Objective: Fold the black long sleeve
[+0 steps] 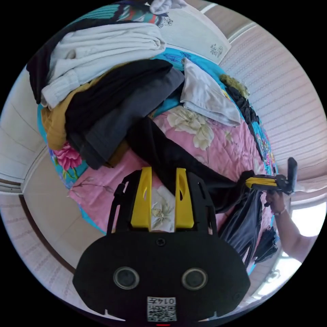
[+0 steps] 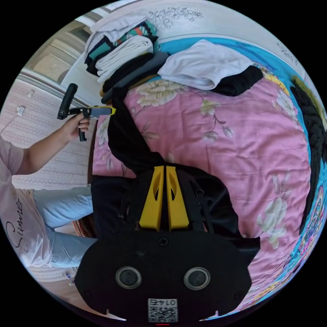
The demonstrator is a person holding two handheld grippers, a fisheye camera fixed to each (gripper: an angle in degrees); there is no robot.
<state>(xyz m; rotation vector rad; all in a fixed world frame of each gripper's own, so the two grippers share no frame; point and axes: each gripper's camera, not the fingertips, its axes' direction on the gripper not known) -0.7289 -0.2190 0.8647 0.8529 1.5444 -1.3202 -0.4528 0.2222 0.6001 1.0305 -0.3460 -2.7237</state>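
The black long sleeve [image 1: 190, 170] lies stretched across a pink floral bedspread [image 1: 224, 143]. My left gripper [image 1: 163, 169] is open, its yellow jaws apart, and one sleeve runs across just past their tips. The right gripper [image 1: 250, 183], held in a hand, grips the shirt's far part, which hangs down off the bed edge. In the right gripper view my right gripper [image 2: 166, 167] is shut on the black long sleeve [image 2: 129, 146]. The left gripper [image 2: 110, 110] hovers at the end of the outstretched sleeve, near the clothes pile.
A tall pile of folded clothes [image 1: 102, 68] in white, black, grey and mustard stands at the head of the bed. A white garment [image 1: 207, 95] and a dark one [image 1: 245, 105] lie nearby. The person's legs [image 2: 58, 211] are beside the bed.
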